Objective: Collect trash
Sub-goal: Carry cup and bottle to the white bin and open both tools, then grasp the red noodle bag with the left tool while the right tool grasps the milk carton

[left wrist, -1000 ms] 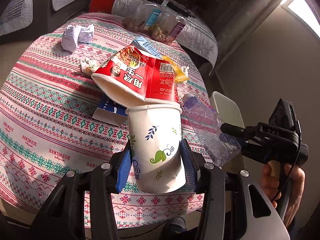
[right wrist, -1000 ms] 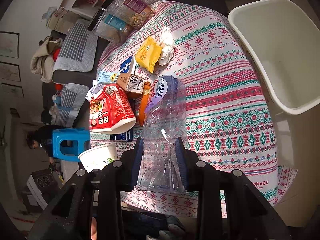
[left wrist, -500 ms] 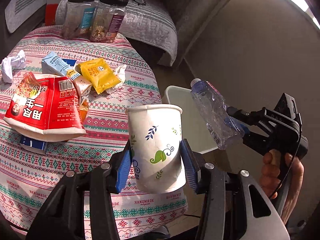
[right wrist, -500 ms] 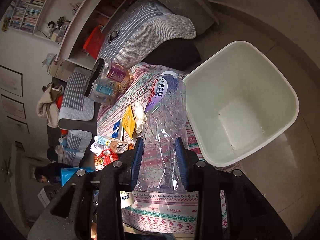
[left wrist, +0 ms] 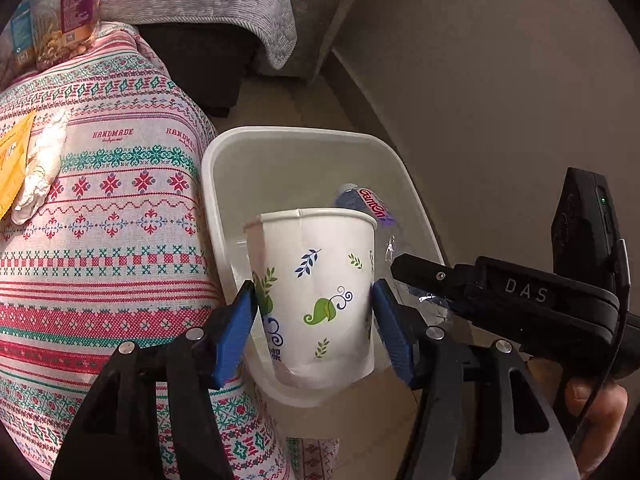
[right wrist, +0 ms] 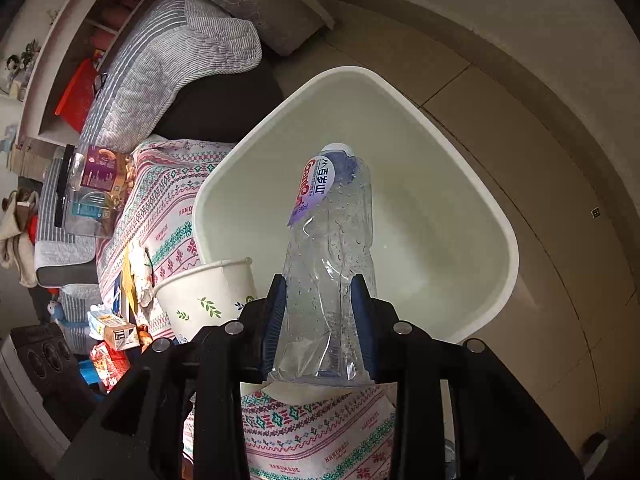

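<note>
My left gripper (left wrist: pixel 314 300) is shut on a white paper cup (left wrist: pixel 316 300) with leaf prints and holds it upright over the near rim of the white trash bin (left wrist: pixel 280 136). My right gripper (right wrist: pixel 320 312) is shut on a crushed clear plastic bottle (right wrist: pixel 330 256) with a purple label and holds it above the bin's opening (right wrist: pixel 420 208). The bottle (left wrist: pixel 366 204) and the right gripper's body (left wrist: pixel 500 296) show behind the cup in the left wrist view. The cup (right wrist: pixel 204 296) shows at the left in the right wrist view.
The bin stands on the floor against the round table with a patterned cloth (left wrist: pixel 100 240). On the table lie a yellow packet (left wrist: pixel 12 160), crumpled tissue (left wrist: pixel 40 168), snack jars (right wrist: pixel 96 184) and cartons (right wrist: pixel 116 332). A grey cushioned seat (right wrist: pixel 172 64) is behind.
Both grippers have swung right from above the table to above the bin, carrying the cup and the bottle. The bottle now hangs lower, over the bin's inside.
</note>
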A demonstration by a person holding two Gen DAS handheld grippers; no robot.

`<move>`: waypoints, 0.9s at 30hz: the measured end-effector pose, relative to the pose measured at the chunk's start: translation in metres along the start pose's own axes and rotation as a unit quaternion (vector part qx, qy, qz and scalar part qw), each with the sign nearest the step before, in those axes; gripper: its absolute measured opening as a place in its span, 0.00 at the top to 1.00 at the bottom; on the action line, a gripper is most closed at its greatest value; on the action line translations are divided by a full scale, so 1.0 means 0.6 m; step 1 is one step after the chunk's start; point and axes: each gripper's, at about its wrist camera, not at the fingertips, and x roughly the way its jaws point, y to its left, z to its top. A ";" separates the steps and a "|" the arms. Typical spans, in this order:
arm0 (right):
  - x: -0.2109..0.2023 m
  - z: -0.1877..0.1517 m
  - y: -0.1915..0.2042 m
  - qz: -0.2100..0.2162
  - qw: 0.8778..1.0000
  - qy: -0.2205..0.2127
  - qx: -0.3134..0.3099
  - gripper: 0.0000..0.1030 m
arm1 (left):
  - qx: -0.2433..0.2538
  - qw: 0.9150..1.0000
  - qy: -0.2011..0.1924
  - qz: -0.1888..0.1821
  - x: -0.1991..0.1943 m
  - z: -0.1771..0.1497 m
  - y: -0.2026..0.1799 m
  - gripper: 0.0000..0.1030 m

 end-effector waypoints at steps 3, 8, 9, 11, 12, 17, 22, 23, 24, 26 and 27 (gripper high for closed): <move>0.000 -0.003 0.001 -0.008 1.000 0.004 0.017 0.64 | -0.008 1.000 0.001 -0.010 0.007 -0.003 0.006 0.33; -0.053 -0.018 0.046 0.001 0.999 -0.044 -0.022 0.48 | 0.004 1.000 -0.014 0.000 -0.026 -0.013 0.013 0.27; -0.063 -0.024 0.056 0.002 0.998 -0.053 -0.034 0.48 | 0.008 1.000 -0.017 0.005 -0.037 -0.016 0.015 0.27; -0.083 -0.039 0.076 0.014 0.996 -0.070 -0.054 0.48 | 0.009 1.000 -0.021 0.007 -0.065 -0.022 0.024 0.27; -0.094 -0.047 0.085 0.021 0.995 -0.077 -0.061 0.48 | 0.006 1.000 -0.024 0.007 -0.082 -0.025 0.030 0.27; -0.151 -0.097 0.144 0.064 0.983 -0.120 -0.119 0.39 | 0.002 0.998 -0.046 0.041 -0.189 -0.043 0.088 0.26; -0.171 -0.149 0.232 0.089 0.967 -0.137 -0.197 0.31 | -0.023 0.992 -0.065 0.109 -0.302 -0.053 0.193 0.26; -0.168 -0.160 0.247 0.103 0.965 -0.129 -0.205 0.31 | -0.032 0.989 -0.072 0.121 -0.328 -0.059 0.220 0.26; -0.163 -0.170 0.263 0.118 0.963 -0.118 -0.210 0.31 | -0.042 0.987 -0.078 0.131 -0.347 -0.061 0.243 0.26; -0.153 -0.196 0.297 0.153 0.959 -0.091 -0.222 0.31 | -0.063 0.982 -0.093 0.153 -0.389 -0.071 0.286 0.26; -0.149 -0.213 0.316 0.169 0.955 -0.075 -0.230 0.30 | -0.069 0.980 -0.099 0.159 -0.400 -0.076 0.308 0.25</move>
